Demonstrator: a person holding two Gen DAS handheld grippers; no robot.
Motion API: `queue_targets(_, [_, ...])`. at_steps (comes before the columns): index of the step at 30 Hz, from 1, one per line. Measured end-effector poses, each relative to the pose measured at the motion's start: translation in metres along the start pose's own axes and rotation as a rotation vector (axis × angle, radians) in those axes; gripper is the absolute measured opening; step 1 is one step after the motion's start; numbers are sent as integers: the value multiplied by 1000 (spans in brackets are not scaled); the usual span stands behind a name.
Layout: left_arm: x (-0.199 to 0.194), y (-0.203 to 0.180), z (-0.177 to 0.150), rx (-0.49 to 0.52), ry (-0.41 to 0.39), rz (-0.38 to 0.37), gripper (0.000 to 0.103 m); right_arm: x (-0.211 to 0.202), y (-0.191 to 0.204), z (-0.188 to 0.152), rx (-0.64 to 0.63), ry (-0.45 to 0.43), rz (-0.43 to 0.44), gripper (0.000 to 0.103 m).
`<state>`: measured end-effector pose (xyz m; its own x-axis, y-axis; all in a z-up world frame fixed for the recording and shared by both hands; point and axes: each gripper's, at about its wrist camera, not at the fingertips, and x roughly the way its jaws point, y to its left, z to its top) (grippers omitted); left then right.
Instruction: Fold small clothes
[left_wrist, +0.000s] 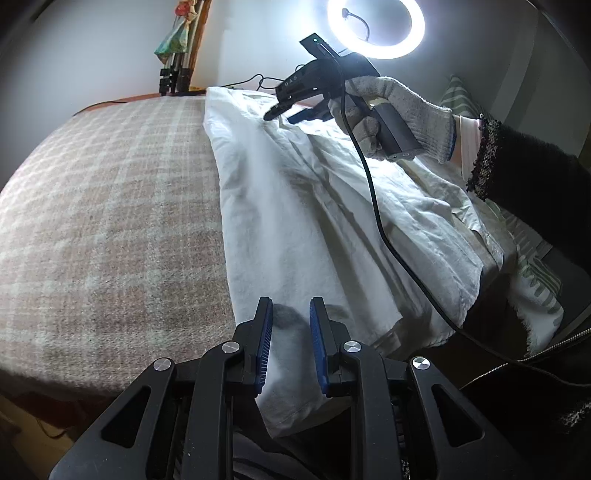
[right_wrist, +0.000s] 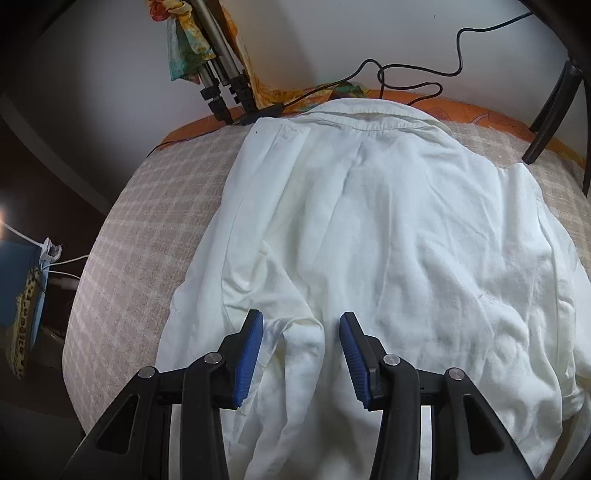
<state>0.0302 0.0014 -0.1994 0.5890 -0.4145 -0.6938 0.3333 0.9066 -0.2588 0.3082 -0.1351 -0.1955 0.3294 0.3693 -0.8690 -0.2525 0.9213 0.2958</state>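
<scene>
A white shirt (left_wrist: 295, 206) lies spread on the plaid blanket (left_wrist: 110, 221), collar (right_wrist: 373, 118) at the far end. My left gripper (left_wrist: 291, 306) is at the shirt's near edge, its blue pads (left_wrist: 264, 339) closed on a bunch of the hem, which hangs below them. In the left wrist view a gloved hand (left_wrist: 399, 107) holds my right gripper (left_wrist: 282, 116) low over the far part of the shirt. Seen from the right wrist, my right gripper (right_wrist: 301, 317) is open and points steeply down. A folded-in sleeve end (right_wrist: 299, 343) lies loose between its fingers (right_wrist: 247, 362).
A lit ring light (left_wrist: 376, 26) stands behind the bed. Tripod legs (right_wrist: 221, 88) and black cables (right_wrist: 406, 77) sit at the far edge. A cable (left_wrist: 373, 192) trails across the shirt. Striped bedding (left_wrist: 535, 280) lies right; a dark chair leg (right_wrist: 550, 110) stands far right.
</scene>
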Motion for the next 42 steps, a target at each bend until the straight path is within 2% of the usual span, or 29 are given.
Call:
queue_targets(1, [1,0,0,2,2,3,19,1,4,-1,-9,1,-1,15])
queue_targets(2, [1,-1,0,6,4,8,19,-2,7,-2,-17,-8,-6,10])
queue_targets(3, [2,-1,-1,12,5,12,19,-6,12,-3,-34,-24,-17,7])
queue_targets(5, [3,-4,-1,29,7,25,19,-14,22,-3,-87,-68,-110,4])
queue_targets(7, [3,-3,-2,37,9,29,19,-7,20,-4,-95,-43,-166,4])
queue_targets(9, [3,-2,-2,38,10,29,19,-1,22,-7,-134,-24,-173,5])
queue_targets(11, [2,0,-2,29,9,28,19,-4,29,-9,-170,-35,-196,18])
queue_targets(13, [-1,1,-3,14,6,30,19,-17,37,-10,-191,-92,-221,27])
queue_targets(16, [-11,1,-4,1,-30,31,19,-35,59,-18,-271,-127,-141,23])
queue_targets(21, [-17,-5,3,28,-67,0,19,-23,94,-37,-396,-36,-87,19])
queue_targets(24, [-6,-7,5,30,-40,-38,19,-7,98,-42,-378,4,-84,19])
queue_targets(28, [13,-18,-3,57,34,-99,19,8,88,-43,-333,37,-95,17])
queue_targets(31, [13,-37,-12,167,34,-90,23,13,84,-45,-319,31,-92,18])
queue_targets(34, [10,-40,-10,178,54,-89,23,11,85,-46,-316,26,-102,19])
queue_targets(36, [4,-38,-11,154,57,-105,23,4,84,-44,-294,16,-94,21])
queue_targets(40, [-12,-38,-12,144,16,-90,23,-35,70,-49,-246,-66,-71,29])
queue_targets(42, [-19,-37,-9,128,-15,-88,27,-61,56,-54,-205,-113,-48,30])
